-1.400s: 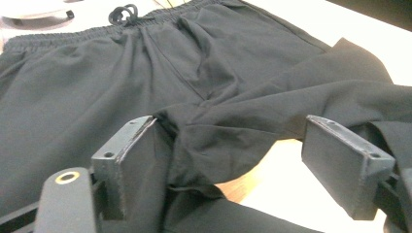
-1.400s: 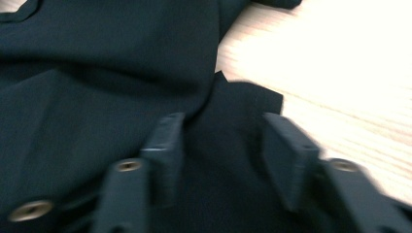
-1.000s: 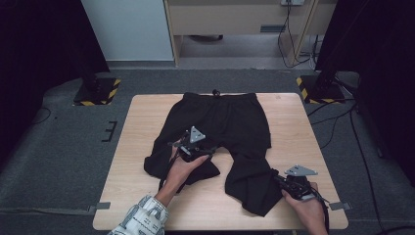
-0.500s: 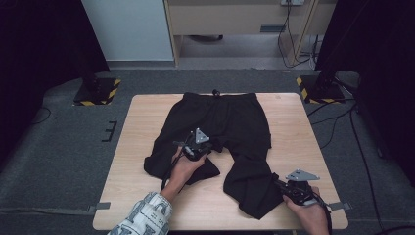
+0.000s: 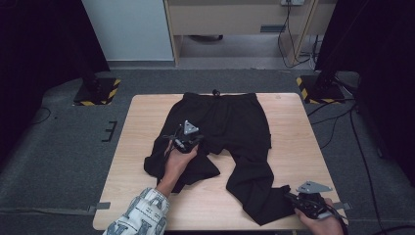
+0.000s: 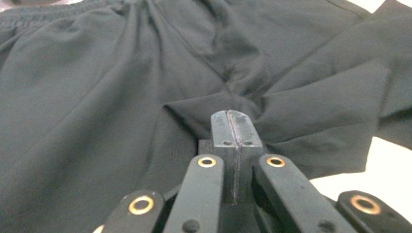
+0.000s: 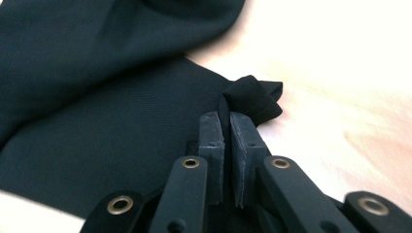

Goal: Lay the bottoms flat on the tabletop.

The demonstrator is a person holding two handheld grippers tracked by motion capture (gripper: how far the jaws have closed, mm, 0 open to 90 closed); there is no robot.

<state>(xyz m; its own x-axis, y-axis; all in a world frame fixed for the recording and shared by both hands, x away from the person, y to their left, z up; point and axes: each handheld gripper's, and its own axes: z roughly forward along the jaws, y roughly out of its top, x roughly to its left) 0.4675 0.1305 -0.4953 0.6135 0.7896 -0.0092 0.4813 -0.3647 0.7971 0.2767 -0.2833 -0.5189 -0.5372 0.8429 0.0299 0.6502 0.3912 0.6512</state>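
High view: black trousers (image 5: 230, 127) lie on the pale wooden table (image 5: 142, 122), waistband at the far edge, legs toward me, my left-hand leg bunched and folded back on itself. My left gripper (image 5: 185, 140) sits over that crumpled leg near the crotch; its jaws have just been closing and now meet flat, pad to pad, with a fold of cloth gathered right at the tips (image 6: 232, 119), though I cannot tell whether any fabric is actually caught between them. My right gripper (image 5: 299, 203) is at the near corner, jaws narrow and pinched on the hem of the other leg (image 7: 252, 99), a small knot of cloth poking out above the pads. Step in hand, as I judge it: straightening the legs for folding. To do it well, keep the hem grip firm and draw the leg taut along the table rather than lifting; check the left pinch has real cloth before pulling, or it will slip. Material notes: thin, matte, soft weave, drapes in shallow creases, slides easily on smooth wood; elastic gathered waistband.
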